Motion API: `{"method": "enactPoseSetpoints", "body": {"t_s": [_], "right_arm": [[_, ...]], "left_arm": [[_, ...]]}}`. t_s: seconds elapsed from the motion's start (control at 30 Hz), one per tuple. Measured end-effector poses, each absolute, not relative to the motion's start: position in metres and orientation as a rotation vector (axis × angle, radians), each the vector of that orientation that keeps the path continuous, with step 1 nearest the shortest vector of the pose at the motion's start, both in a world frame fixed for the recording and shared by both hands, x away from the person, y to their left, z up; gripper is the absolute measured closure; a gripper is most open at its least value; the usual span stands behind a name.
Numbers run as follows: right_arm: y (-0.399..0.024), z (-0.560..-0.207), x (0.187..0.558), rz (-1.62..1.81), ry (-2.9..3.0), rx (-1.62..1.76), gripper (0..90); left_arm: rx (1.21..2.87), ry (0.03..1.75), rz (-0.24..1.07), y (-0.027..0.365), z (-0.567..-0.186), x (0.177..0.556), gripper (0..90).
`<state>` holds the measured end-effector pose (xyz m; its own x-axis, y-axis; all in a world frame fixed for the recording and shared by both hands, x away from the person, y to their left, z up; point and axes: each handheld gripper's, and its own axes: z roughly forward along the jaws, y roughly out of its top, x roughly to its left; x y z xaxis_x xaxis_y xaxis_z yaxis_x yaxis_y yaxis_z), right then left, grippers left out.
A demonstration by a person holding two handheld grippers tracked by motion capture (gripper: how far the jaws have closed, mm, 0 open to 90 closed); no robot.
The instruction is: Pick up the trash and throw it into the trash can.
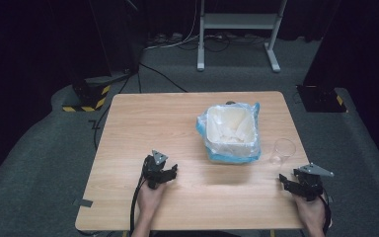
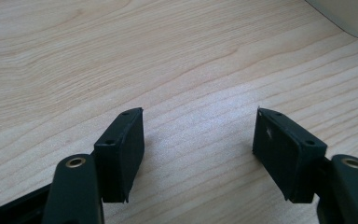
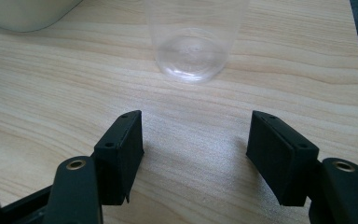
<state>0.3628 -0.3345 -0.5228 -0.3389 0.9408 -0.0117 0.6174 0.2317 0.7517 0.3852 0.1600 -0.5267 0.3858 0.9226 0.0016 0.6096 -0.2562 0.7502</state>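
A clear plastic cup (image 1: 282, 151) stands upright near the table's right edge, and it rises just ahead of the jaws in the right gripper view (image 3: 195, 42). My right gripper (image 1: 290, 183) rests low on the table just in front of the cup; it is open (image 3: 196, 149) with only bare wood between the jaws. A white bin (image 1: 230, 129) lined with a bluish plastic bag stands right of the table's middle. My left gripper (image 1: 169, 174) sits near the front, left of the bin, open (image 2: 199, 149) and holding nothing.
The wooden table (image 1: 143, 128) has bare wood across its left half. A corner of the bin (image 2: 345, 16) appears at the top right of the left gripper view. Beyond the table are dark floor, cables and a white stand (image 1: 237, 29).
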Motion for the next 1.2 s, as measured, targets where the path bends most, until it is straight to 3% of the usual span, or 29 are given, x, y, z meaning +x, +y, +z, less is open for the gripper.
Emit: {"method": "enactPoseSetpoints", "body": {"t_s": [0.7, 0.87, 1.2], "right_arm": [[-0.3328, -0.5228, 0.3631, 0.915, 2.039, 1.437, 33.4], [-0.3348, -0.5224, 0.3624, 0.916, 2.005, 1.462, 41.1], [-0.3351, -0.5198, 0.358, 0.949, 2.011, 1.457, 47.4]], "left_arm": [[1.97, 1.314, 0.593, 0.1598, -0.5268, 0.3852, 33.5], [1.97, 1.314, 0.593, 0.1598, -0.5267, 0.3852, 33.5], [1.97, 1.315, 0.593, 0.1598, -0.5267, 0.3852, 33.5]]}}
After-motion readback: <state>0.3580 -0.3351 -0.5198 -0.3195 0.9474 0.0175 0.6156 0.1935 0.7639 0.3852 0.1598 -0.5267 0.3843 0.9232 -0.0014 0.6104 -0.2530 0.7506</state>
